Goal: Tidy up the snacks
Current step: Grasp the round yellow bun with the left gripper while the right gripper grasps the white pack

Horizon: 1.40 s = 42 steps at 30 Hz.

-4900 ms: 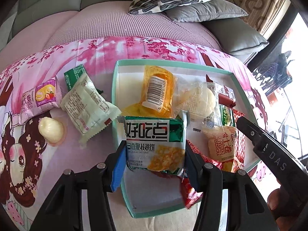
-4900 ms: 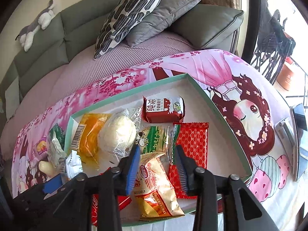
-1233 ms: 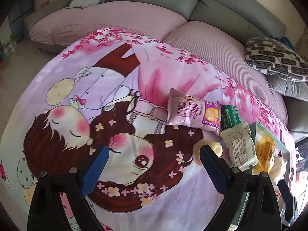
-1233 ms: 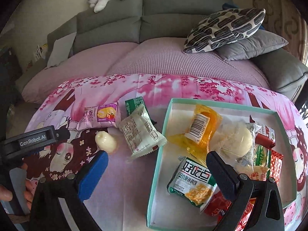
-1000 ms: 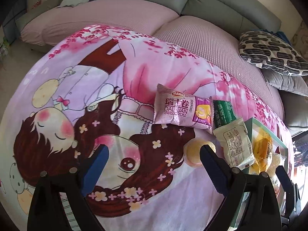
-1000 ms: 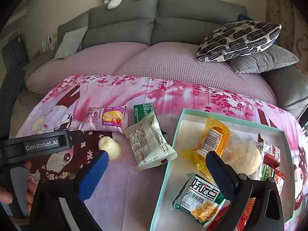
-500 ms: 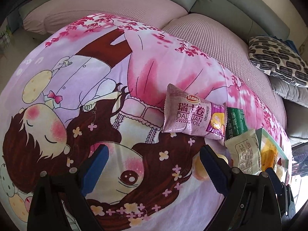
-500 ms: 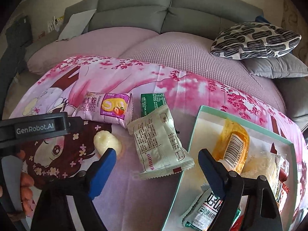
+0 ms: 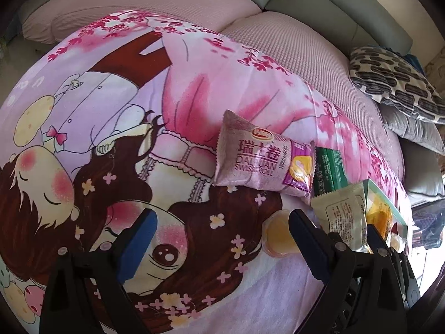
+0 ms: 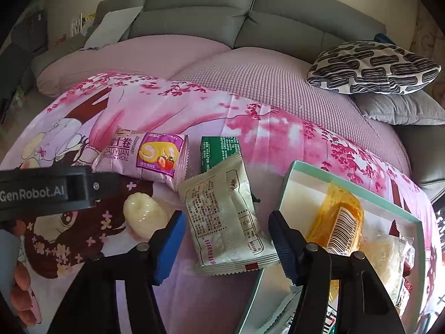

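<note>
Presently: white sachet (image 10: 225, 217), lying flat on printed cloth (image 10: 167, 105) beside teal tray (image 10: 289, 183). Light, crinkly, probably slippery; best pinched across its long edges. Right gripper (image 10: 226, 239) closing around it, pads not yet touching. Left gripper (image 9: 222, 236) spread wide, empty.

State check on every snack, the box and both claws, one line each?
Pale sachet: flat on the blanket, between the right claw's closing fingers, not yet pinched.
Swiss roll pack: sealed, lying on the blanket.
Green packet: partly under the sachet.
Jelly cup: loose on the blanket.
Teal box: open, snacks inside.
Left claw: open, empty.
</note>
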### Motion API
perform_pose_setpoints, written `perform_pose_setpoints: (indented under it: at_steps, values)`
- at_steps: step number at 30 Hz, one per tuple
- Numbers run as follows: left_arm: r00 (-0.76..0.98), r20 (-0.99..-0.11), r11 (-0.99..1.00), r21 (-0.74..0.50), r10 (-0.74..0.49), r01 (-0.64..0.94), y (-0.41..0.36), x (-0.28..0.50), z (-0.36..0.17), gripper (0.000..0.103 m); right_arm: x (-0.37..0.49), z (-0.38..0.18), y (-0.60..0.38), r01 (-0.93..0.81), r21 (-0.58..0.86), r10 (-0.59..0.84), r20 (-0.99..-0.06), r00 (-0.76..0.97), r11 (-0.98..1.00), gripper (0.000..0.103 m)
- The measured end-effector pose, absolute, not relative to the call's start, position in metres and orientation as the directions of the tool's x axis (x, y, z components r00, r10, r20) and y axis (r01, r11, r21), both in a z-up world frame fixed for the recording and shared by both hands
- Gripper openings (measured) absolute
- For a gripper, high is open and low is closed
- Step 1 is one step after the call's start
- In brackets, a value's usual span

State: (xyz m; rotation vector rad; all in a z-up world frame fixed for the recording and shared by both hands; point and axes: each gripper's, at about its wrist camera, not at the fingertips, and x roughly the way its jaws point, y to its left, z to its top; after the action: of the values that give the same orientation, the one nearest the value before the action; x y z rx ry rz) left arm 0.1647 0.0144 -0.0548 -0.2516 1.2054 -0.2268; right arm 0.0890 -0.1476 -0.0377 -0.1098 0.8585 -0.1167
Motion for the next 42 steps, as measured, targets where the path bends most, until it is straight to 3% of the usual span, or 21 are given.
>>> perform_pose_setpoints:
  at_steps: [18,28,33,42]
  values:
    - [0.268,-0.912,0.945,-0.264,-0.311,0.195,-0.036,0.157,-0.061,0.096,0.088,-0.048,-0.140,0.028,-0.167,-0.148,-0.765,0.627,0.986,0.062]
    - [0.300,-0.940,0.985,-0.145,-0.165,0.089,-0.010,0.165,-0.069,0.096,0.088,-0.049,-0.141,0.023,-0.150,-0.132,-0.772,0.622,0.988,0.061]
    - [0.302,-0.941,0.988,-0.156,-0.154,0.018,0.011,0.169,-0.071,0.096,0.089,-0.050,-0.140,0.022,-0.158,-0.137,-0.772,0.620,0.987,0.061]
    - [0.304,-0.949,0.996,-0.069,-0.085,0.064,-0.009,0.168,-0.077,0.096,0.091,-0.054,-0.132,0.016,-0.226,-0.188,-0.767,0.613,0.974,0.061]
